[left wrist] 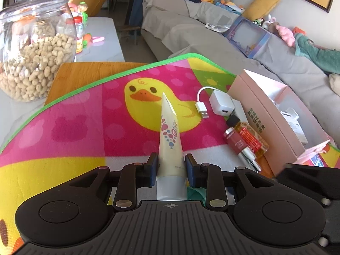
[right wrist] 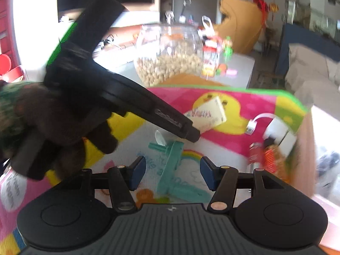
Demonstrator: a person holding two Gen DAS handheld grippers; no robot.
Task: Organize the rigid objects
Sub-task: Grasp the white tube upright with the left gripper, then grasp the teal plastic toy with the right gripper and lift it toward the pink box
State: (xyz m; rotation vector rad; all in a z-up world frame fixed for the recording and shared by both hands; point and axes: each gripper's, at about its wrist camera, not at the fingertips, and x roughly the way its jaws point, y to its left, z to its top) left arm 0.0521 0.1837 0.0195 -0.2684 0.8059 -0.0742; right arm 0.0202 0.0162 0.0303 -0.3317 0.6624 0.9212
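- The left gripper (left wrist: 171,167) has its fingers clamped on a cream squeeze tube with red and blue dots (left wrist: 170,136), soft plastic, tapering to a flat crimped tail, held above the colourful duck-print play mat (left wrist: 85,116) on the table.
- The right gripper (right wrist: 173,170) has its fingers apart over a teal plastic clip (right wrist: 172,165) lying on the mat; nothing is pinched.
- The open pink cardboard box (left wrist: 255,110) already holds some white items.
- Still outside, just beside it: a white charger block with looped USB cable (left wrist: 221,104), a small amber glass bottle (left wrist: 252,138) and a red lipstick-like tube (left wrist: 235,142).
- The sorting looks partly done.
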